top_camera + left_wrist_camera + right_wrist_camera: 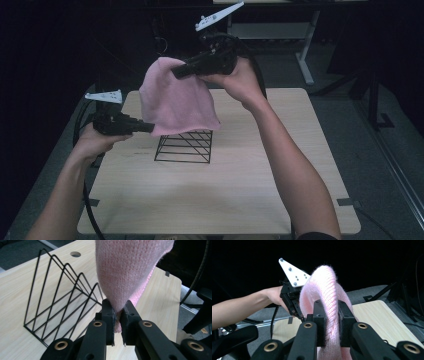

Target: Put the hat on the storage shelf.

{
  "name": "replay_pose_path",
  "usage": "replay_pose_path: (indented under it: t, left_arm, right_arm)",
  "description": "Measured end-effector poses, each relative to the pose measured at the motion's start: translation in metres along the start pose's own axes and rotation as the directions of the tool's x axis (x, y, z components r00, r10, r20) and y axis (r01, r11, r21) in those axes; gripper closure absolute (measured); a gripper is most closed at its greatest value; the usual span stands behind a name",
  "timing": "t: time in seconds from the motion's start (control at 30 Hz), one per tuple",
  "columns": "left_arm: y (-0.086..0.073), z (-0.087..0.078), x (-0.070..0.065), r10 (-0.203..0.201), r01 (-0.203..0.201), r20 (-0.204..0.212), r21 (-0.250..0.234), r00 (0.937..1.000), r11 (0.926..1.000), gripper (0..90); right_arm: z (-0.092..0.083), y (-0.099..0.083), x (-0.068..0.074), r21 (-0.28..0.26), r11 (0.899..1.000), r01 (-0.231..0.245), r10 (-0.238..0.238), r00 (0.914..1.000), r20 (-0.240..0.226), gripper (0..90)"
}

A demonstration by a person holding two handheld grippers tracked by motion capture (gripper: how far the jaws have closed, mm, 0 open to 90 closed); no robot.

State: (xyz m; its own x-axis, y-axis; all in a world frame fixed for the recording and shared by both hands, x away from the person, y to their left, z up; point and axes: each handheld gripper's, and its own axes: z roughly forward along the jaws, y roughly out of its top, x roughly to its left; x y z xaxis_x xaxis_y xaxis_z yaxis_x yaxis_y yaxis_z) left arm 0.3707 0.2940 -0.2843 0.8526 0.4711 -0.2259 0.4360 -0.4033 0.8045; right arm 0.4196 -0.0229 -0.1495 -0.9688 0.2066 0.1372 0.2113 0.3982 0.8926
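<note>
From the high view, the soft pink knitted cloth [175, 97] hangs in the air directly above the black wire rack of triangular dividers [184, 146], draped so low that its hem covers the rack's top. The left gripper [150, 128] comes in level at the rack's left, jaws nipped onto the cloth's lower left corner. The right gripper [176, 72] sits high above the rack, jaws clamped on the cloth's upper edge, so the fabric is stretched on a slant between the two. The rack stands on the pale wooden table [250, 190], near its middle.

Over to the left gripper view: the jaws are pressed in tight on a narrow tip of the pink cloth [125, 272], with barely a sliver of gap beyond the fabric. The wire rack [60, 302] stands just to the left of that pinched corner, and the table [15, 290] runs under it.

And the right gripper view: the jaws are squeezed on a thick rolled fold of the cloth [329, 302], which arches up and away toward the left gripper [298, 308] and the hand behind it.

My read: both corners are now secured and the spreading step is on. Next up, the two hands will likely need to draw apart to pull the cloth flat, then lower it evenly over the rack, keeping the hem from snagging on the wire tips
</note>
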Motion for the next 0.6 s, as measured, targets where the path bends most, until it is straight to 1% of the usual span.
replay_pose_path:
  t: [0.1,0.2,0.23,0.33,0.37,0.4,0.43,0.5,0.6]
  left_arm:
    - [0.003,-0.002,0.001,0.01,-0.01,-0.026,0.005,0.9996,0.9999,83.0]
    - [0.005,-0.004,0.002,0.013,-0.013,-0.038,0.01,0.9992,0.9999,83.1]
    - [0.006,-0.004,0.003,0.016,-0.015,-0.051,0.013,0.9985,0.9998,83.1]
    - [0.007,-0.005,0.005,0.015,-0.014,-0.061,0.018,0.998,0.9997,83.1]
    - [0.008,-0.004,0.006,0.013,-0.012,-0.072,0.017,0.9973,0.9998,83.1]
    - [0.008,-0.004,0.006,0.013,-0.012,-0.072,0.017,0.9973,0.9998,83.1]
    - [0.008,-0.003,0.009,0.015,-0.013,-0.081,0.024,0.9966,0.9996,83.1]
    - [0.009,-0.002,0.011,0.017,-0.014,-0.093,0.03,0.9955,0.9994,83.1]
    - [0.009,-0.001,0.014,0.013,-0.01,-0.098,0.03,0.9951,0.9995,83.1]
  right_arm:
    - [0.001,0.0,-0.002,-0.008,1.0,-0.004,0.004,1.0,0.007,79.9]
    - [0.001,0.0,-0.004,-0.014,1.0,-0.011,0.011,0.9999,0.013,79.9]
    - [0.001,0.0,-0.005,-0.017,1.0,-0.012,0.013,0.9998,0.014,79.9]
    - [0.001,-0.001,-0.008,-0.019,1.0,-0.016,0.016,0.9995,0.025,79.9]
    - [0.002,-0.002,-0.011,-0.022,0.999,-0.027,0.027,0.9992,0.029,79.9]
    - [0.002,-0.002,-0.011,-0.022,0.999,-0.027,0.027,0.9992,0.029,79.9]
    - [0.003,-0.003,-0.014,-0.025,0.999,-0.034,0.035,0.9989,0.032,79.9]
    - [0.004,-0.003,-0.016,-0.022,0.999,-0.035,0.035,0.9988,0.034,79.9]
    - [0.005,-0.004,-0.018,-0.023,0.999,-0.033,0.034,0.9986,0.041,79.8]
